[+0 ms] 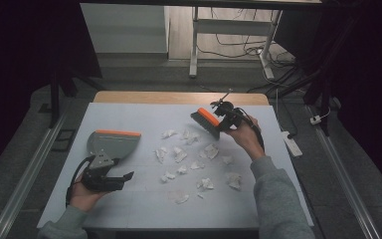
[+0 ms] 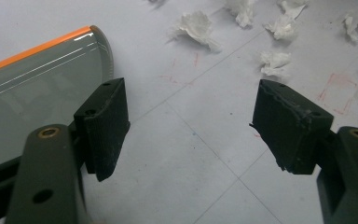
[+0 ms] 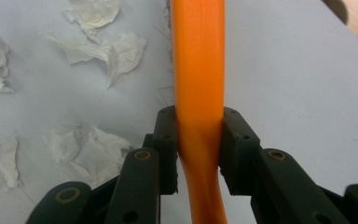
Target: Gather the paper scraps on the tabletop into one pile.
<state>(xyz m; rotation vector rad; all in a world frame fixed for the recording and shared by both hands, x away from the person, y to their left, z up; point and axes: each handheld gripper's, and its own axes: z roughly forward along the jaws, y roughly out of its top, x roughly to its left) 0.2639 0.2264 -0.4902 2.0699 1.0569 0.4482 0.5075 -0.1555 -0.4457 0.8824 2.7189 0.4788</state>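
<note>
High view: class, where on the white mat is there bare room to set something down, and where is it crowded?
Bare: the near strip of the mat below the paper scraps, and the far-left corner beyond the dustpan. Crowded: the centre, among the scraps, under the brush in the right gripper.

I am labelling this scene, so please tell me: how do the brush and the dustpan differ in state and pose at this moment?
The brush is clamped by its orange handle in the right gripper and held above the table; the dustpan lies flat on the table. The left gripper stands open beside the dustpan, not gripping it. The brush is near the paper scraps; the dustpan is apart from them. Both are grey with orange.
</note>
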